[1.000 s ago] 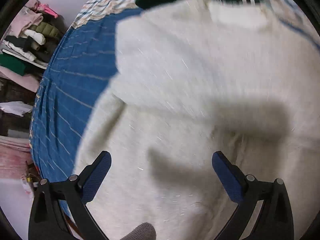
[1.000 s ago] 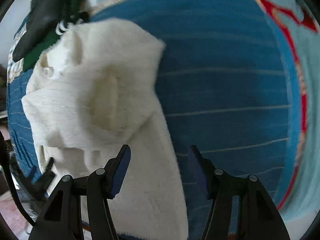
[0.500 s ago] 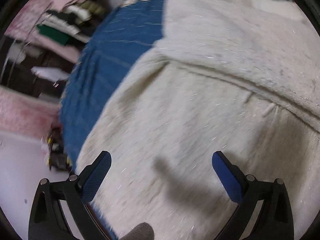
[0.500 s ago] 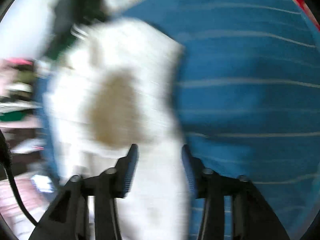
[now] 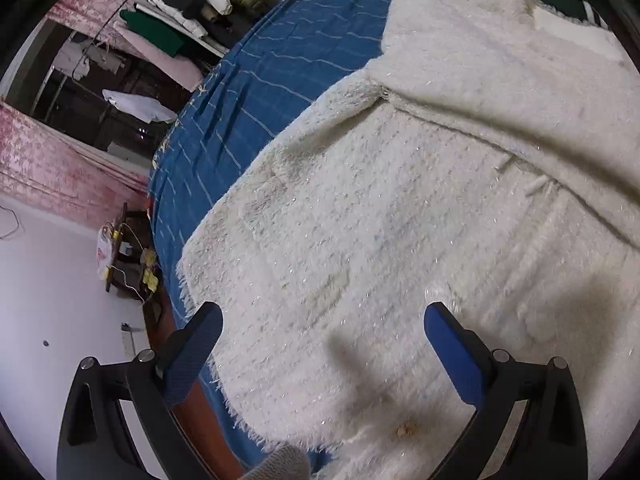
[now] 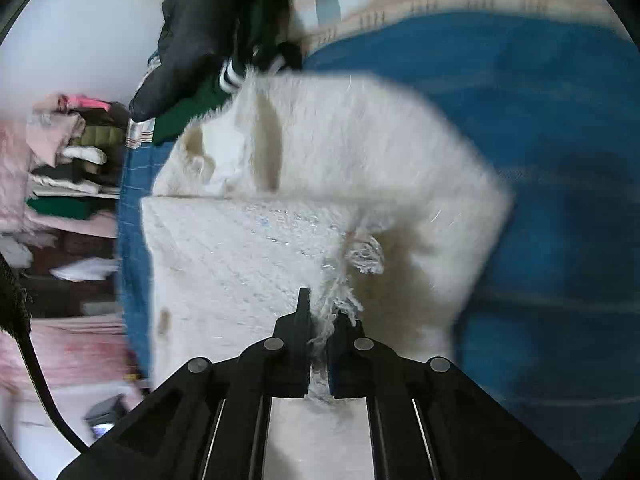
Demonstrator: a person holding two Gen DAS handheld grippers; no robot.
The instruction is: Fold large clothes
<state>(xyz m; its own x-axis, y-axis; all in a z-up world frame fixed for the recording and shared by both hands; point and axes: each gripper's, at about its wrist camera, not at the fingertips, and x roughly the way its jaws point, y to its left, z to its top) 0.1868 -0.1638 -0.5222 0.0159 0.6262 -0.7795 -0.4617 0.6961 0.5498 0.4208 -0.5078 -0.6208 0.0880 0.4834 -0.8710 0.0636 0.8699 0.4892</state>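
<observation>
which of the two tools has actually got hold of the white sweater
The right tool: its jaws are shut on the white sweater fringe. The left tool stands wide open above the fabric.

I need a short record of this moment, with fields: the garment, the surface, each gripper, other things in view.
garment: fluffy white sweater, partly folded
surface: blue striped bedcover
left gripper: open, above the sweater's hem area
right gripper: shut on the sweater's fringed edge
other things: dark clothes at the far end of the bed; stacked clothes on shelves
</observation>
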